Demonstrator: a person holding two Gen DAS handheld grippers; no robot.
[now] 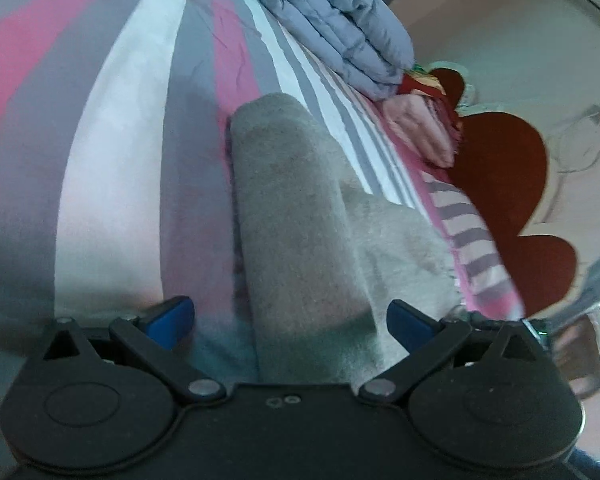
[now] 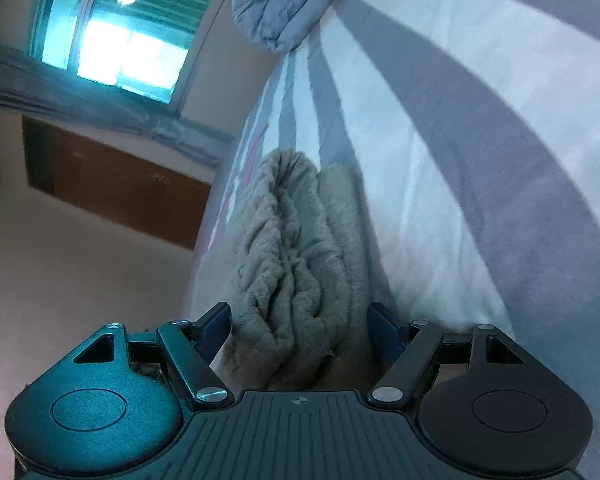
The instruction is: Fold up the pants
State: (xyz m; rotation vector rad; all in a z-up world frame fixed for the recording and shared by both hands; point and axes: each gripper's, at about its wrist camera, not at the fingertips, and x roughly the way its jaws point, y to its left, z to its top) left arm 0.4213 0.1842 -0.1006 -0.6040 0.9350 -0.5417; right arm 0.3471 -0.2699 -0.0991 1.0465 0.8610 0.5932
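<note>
Grey fleece pants lie folded into a long strip on a bed sheet striped pink, grey and white. My left gripper hangs just above the near end of the strip, open wide. Its blue pads stand clear on either side of the cloth. In the right wrist view the pants show as a bunched, layered bundle near the bed's edge. My right gripper straddles that bundle, its fingers close beside the fabric but not squeezing it.
A folded lilac quilt lies at the far end of the bed, with a pink folded cloth by a dark red headboard. Past the bed's edge are a window and a wooden cabinet.
</note>
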